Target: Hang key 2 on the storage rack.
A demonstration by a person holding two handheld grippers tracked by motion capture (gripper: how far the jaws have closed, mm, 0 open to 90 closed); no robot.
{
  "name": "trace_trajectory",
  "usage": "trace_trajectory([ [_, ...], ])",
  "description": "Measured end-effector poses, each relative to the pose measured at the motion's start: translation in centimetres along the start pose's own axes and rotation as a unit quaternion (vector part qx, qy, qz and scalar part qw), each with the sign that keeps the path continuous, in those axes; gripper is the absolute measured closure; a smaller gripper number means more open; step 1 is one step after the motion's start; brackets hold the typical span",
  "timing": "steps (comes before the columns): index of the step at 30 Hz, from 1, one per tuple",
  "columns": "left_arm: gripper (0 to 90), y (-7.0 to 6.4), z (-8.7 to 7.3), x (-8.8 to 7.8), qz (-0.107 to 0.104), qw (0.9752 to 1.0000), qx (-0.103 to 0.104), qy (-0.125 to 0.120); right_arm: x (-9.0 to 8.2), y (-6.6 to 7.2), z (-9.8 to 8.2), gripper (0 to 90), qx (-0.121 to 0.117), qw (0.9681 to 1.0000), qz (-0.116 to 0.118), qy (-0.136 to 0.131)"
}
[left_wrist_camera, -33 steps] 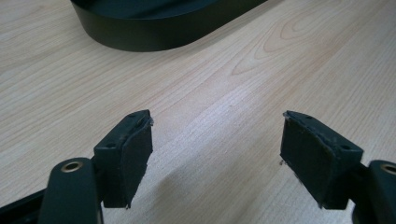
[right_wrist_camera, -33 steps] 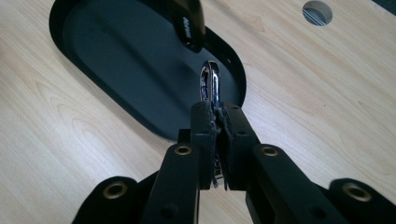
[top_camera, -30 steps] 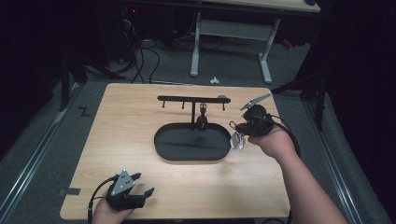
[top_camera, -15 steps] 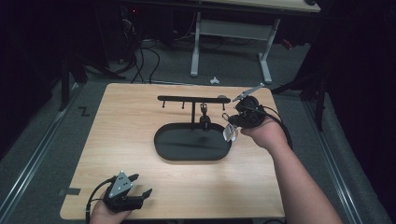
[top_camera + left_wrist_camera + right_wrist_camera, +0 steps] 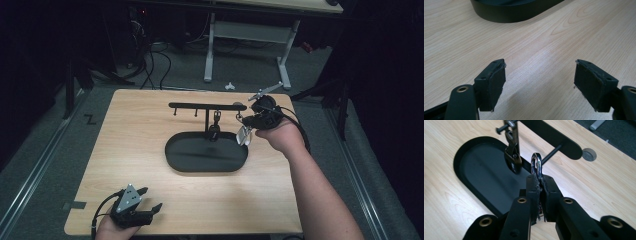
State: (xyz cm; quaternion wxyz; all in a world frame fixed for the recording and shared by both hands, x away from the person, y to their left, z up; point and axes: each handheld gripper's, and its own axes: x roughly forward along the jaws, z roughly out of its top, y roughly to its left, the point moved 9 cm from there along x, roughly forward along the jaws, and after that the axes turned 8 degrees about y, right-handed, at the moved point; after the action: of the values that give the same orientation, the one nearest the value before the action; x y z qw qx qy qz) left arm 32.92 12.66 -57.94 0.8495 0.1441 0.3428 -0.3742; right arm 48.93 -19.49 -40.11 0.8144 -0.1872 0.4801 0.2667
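Wood-grain table [image 5: 150,150] runs across the high view, and at its near left corner the left gripper [image 5: 141,210] rests low with its jaws spread apart and nothing between them; in the left gripper view its two pads [image 5: 492,82] stand wide over bare wood, with the curved wall of the black oval tray [image 5: 511,12] farther off. Toward the middle sits that tray [image 5: 206,152] as the base of a stand, a post rising from it to a black crossbar [image 5: 200,105] with small pegs along it; a dark key fob [image 5: 214,131] already hangs from one peg near the post. At the right end of the bar the right gripper [image 5: 250,122] is clamped tight on a metal key ring [image 5: 536,165], the silvery loop standing up edge-on above the closed pads in the right gripper view, just short of the end peg [image 5: 550,153]; a pale tag [image 5: 243,135] dangles below it in the high view. The ring looks light, stiff and slick, so it could twist or slide between the pads; a hold low on the loop, as here, leaves the upper opening free for a peg, and the hanging tag will likely swing.
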Motion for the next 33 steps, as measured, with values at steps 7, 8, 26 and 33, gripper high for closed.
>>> trace_trajectory([
  [7,25.5,-0.1,-0.1,0.1,0.0,1.0,0.003,0.004,1.7,-1.2,0.0,84.7,0.018,0.9998,0.01,-0.009],
  [8,25.5,-0.1,0.0,0.1,0.001,1.0,0.004,0.003,2.1,-1.2,0.0,84.2,0.016,0.9998,0.009,-0.009],
  [26,25.5,-0.1,0.0,0.6,0.009,0.9999,0.002,0.01,4.6,-0.5,-9.9,53.8,0.069,0.9949,-0.026,-0.069],
  [33,25.3,0.3,-0.1,0.6,0.021,0.9997,-0.012,0.01,6.4,1.0,-16.9,54.2,0.103,0.9892,-0.046,-0.094],
])
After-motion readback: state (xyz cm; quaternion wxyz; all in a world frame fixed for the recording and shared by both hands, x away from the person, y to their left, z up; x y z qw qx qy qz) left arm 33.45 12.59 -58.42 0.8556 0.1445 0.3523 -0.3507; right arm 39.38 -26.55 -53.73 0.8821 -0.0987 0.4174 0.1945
